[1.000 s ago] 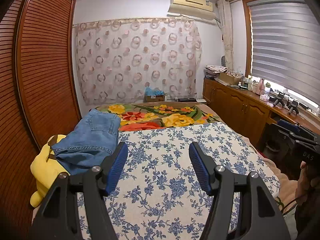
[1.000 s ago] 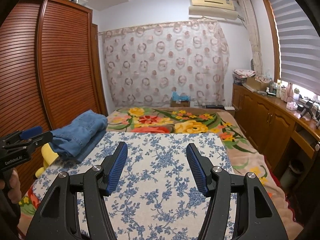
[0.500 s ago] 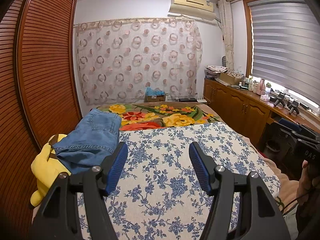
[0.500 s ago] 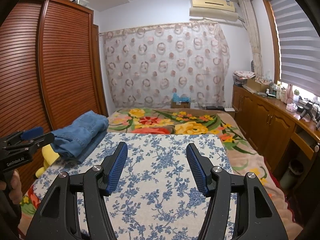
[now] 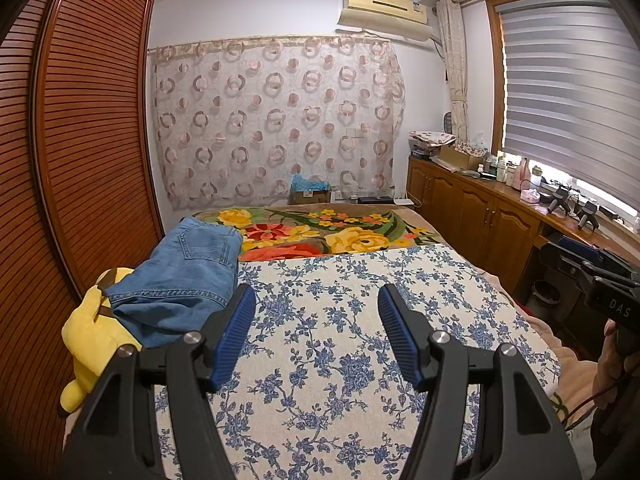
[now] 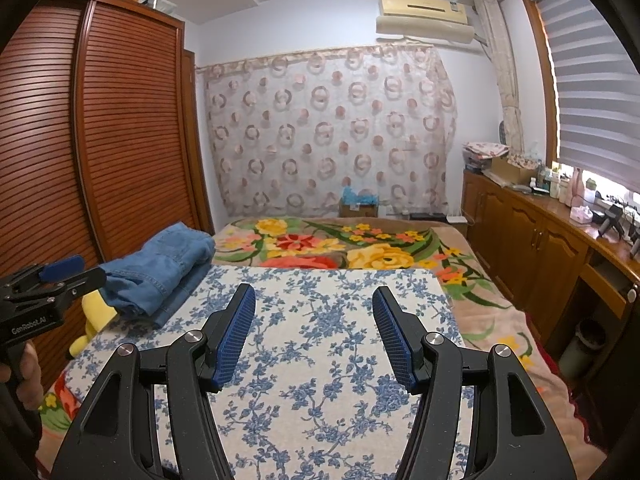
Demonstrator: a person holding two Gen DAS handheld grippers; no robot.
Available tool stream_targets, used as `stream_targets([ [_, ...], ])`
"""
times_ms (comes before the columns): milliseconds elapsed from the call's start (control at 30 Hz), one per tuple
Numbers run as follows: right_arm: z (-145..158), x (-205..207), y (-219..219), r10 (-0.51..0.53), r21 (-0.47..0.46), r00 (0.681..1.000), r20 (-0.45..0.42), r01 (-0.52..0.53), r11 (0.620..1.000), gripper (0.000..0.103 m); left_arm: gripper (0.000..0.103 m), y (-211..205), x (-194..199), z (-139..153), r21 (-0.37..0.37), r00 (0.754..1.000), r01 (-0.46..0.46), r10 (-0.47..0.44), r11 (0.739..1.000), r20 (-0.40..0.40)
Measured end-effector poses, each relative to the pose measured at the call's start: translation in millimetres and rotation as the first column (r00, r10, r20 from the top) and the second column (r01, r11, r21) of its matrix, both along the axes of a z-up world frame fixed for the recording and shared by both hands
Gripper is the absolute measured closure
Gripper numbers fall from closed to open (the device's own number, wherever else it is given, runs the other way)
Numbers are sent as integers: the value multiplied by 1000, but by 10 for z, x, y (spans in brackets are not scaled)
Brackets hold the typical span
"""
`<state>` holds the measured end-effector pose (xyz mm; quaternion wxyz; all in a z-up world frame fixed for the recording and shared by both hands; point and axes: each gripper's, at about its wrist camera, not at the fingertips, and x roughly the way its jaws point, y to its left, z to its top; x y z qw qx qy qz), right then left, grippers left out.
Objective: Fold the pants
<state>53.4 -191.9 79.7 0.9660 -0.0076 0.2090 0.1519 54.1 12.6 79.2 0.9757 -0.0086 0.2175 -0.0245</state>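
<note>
The left gripper [image 5: 316,312] has its two blue fingers [image 5: 236,332] spread apart, holding nothing; the right gripper [image 6: 314,312] likewise. Both hover above the blue-flowered cloth [image 5: 340,340] on the bed [image 6: 468,304]. One folded pair of jeans [image 5: 188,276] lies at the bed's left edge, partly over one yellow plush toy [image 5: 90,344].

Both the left gripper [image 5: 316,304] and the right gripper [image 6: 314,302] have black, angular, cut-out finger frames with round silver screws at the joints and ribbed blue pads [image 5: 236,332] lining the inner faces. Seen from the right wrist, the left gripper's black body reads "GenRobot.AI" in white. Bare skin shows on the hand [image 6: 28,360] below that lettering.
</note>
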Motion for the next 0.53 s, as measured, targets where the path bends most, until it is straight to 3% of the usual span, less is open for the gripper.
stream_targets([
  [533,-3,2,-9,-2,2,1000,3,2,1000,40,40,1,-3,-5,1,1000,-1,1,1000,1],
])
